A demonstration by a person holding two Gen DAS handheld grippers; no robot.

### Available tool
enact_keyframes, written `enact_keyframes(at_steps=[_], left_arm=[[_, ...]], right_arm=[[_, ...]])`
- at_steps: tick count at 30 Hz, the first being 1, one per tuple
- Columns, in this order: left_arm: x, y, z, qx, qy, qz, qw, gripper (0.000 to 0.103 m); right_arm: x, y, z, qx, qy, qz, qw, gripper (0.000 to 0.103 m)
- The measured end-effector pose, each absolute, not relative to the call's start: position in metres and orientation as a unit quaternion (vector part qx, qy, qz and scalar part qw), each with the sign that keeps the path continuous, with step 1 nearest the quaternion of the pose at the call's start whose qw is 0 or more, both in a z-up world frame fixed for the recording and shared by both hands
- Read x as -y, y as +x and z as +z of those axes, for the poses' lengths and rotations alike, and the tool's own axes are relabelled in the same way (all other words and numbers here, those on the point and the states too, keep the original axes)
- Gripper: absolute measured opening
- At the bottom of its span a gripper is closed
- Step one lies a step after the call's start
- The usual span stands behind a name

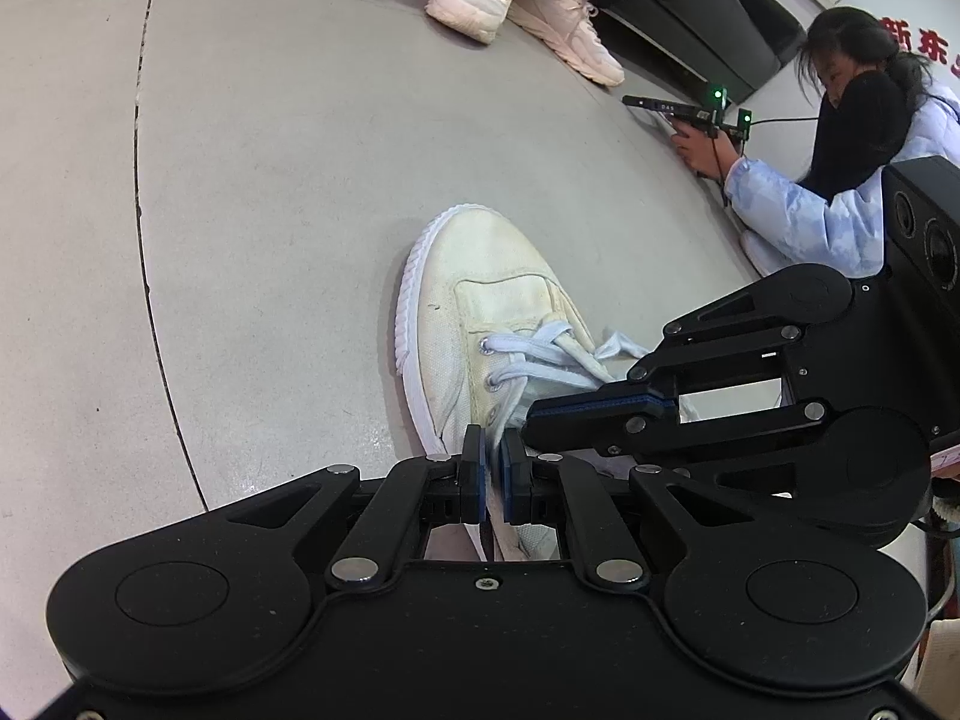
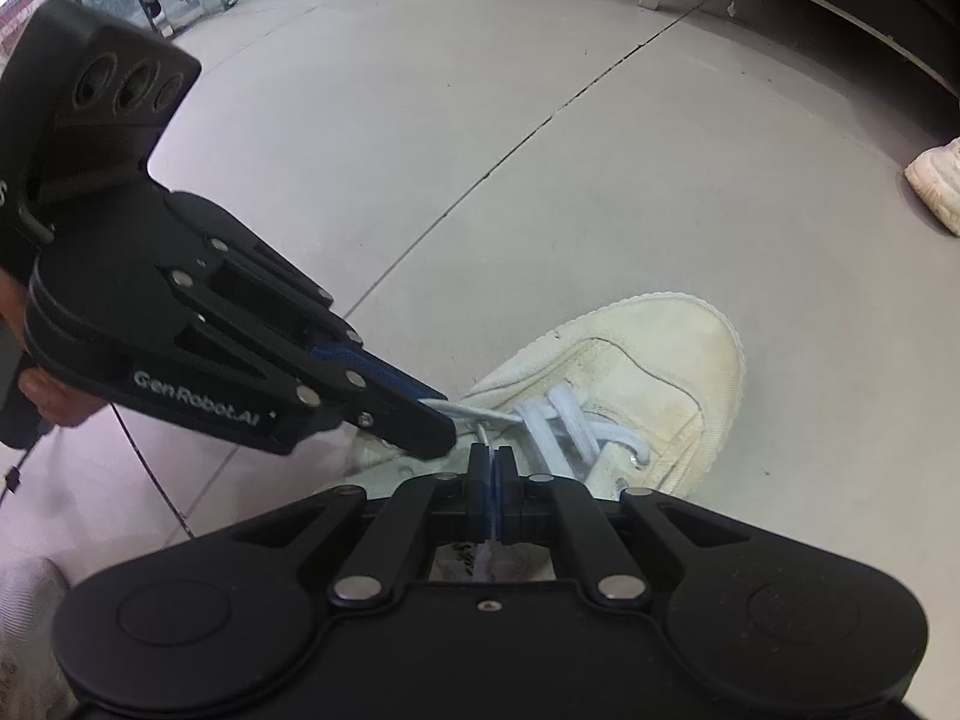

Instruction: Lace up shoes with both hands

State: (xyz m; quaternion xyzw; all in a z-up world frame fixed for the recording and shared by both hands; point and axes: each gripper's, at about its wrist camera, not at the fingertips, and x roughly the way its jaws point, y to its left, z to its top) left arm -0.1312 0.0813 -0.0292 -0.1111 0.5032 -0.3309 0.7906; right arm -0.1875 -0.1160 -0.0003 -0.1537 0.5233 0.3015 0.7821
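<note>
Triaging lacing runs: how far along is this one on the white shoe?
Done: the lace already crosses through the front eyelets of the white shoe.
In hand: the left hand-held gripper is shut on one lace strand; the right hand-held gripper pinches another lace strand.
Left: eyelets nearer the ankle look unlaced, though the grippers hide part of them; no knot is visible.

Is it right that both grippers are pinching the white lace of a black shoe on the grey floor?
Not quite: the shoe is off-white canvas, not black, as the left wrist view shows. The rest holds: the left gripper and right gripper each pinch the white lace, and the shoe sits on the grey floor.
</note>
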Motion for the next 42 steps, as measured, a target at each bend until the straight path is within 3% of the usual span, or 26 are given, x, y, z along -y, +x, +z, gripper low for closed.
enact_keyframes(at_steps=[8,12,16,24,37,42], left_arm=[[-0.082,-0.132,-0.028,-0.503,-0.109,-0.332,0.79,0.006],[-0.082,-0.133,-0.028,-0.502,-0.106,-0.332,0.791,0.006],[-0.08,-0.135,-0.027,-0.497,-0.096,-0.334,0.795,0.007],[-0.074,-0.143,-0.024,-0.474,-0.051,-0.352,0.806,0.007],[-0.074,-0.147,-0.01,-0.426,0.006,-0.386,0.818,0.015],[-0.084,-0.139,-0.004,-0.424,-0.004,-0.381,0.821,0.013]], right_arm=[[0.115,-0.192,0.004,-0.522,-0.177,0.303,0.777,0.009],[0.115,-0.189,-0.001,-0.527,-0.176,0.301,0.775,0.009],[0.114,-0.188,-0.003,-0.534,-0.159,0.299,0.775,0.001],[0.113,-0.188,-0.004,-0.511,-0.159,0.3,0.79,0.001],[0.106,-0.227,-0.012,-0.412,-0.298,0.339,0.792,0.001],[0.113,-0.226,-0.005,-0.412,-0.282,0.342,0.796,0.001]])
